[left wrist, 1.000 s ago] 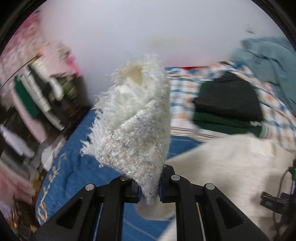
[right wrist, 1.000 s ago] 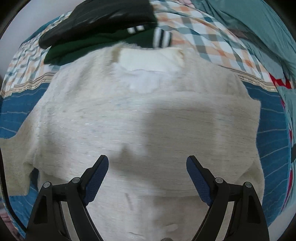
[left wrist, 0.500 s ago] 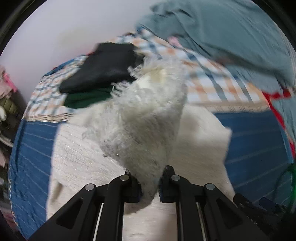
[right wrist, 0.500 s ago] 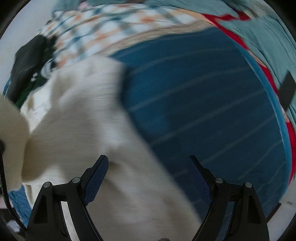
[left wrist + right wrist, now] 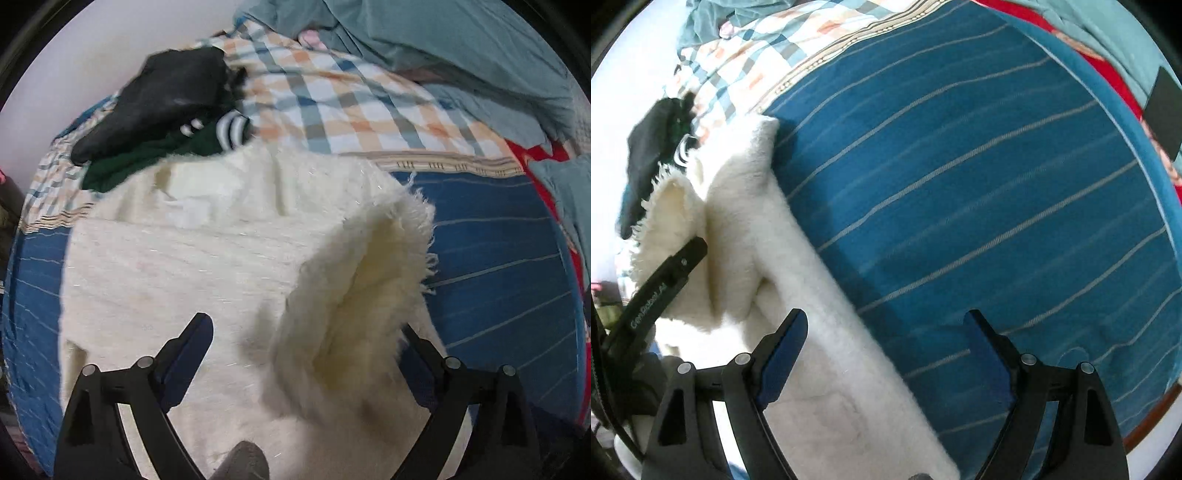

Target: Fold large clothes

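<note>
The cream fuzzy sweater is lying spread on the blue striped bedsheet, its sleeve flopping across the body. The left gripper is hanging over that sleeve with jaws wide apart, gripping nothing. The right gripper is hovering, equally wide and empty, over the sweater's right edge. It looks like the sleeve-folding step; next I'd expect the right one to pinch that side edge and bring it inward.
</note>
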Tool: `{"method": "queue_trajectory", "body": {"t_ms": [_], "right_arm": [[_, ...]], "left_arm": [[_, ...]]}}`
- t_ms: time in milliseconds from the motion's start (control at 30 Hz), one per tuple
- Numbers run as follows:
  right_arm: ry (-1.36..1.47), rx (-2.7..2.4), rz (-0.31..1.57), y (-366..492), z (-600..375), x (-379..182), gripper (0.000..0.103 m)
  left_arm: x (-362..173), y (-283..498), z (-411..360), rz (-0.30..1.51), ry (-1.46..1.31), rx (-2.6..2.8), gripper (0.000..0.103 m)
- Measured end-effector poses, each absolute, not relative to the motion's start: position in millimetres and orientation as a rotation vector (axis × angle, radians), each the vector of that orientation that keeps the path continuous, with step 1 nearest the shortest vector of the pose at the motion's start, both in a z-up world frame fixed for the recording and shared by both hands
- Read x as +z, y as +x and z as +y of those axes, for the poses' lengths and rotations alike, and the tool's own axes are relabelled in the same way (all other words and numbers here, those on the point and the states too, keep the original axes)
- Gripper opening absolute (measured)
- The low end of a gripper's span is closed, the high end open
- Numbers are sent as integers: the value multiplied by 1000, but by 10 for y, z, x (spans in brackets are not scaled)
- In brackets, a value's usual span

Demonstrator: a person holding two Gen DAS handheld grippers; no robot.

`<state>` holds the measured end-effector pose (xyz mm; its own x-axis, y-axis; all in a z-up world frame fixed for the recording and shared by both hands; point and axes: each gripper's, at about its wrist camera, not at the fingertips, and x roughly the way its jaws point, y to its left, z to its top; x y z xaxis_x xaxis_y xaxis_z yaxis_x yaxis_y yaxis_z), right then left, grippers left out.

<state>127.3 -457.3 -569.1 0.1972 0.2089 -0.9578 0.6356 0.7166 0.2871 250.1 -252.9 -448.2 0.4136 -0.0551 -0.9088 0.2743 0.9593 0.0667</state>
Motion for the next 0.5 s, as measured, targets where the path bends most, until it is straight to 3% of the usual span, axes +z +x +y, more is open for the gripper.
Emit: {"method": "queue_trajectory", "body": {"t_ms": [267,500], "right_arm": [[926,-58,1244,1916,-4397,-5398,88],[866,2,1386,2577,-4088,-5859,86]], "left_arm": [[-4251,2164,-1518,1159,168,-43,95],[-4738,2048,-665,1265,178,223,95]]}}
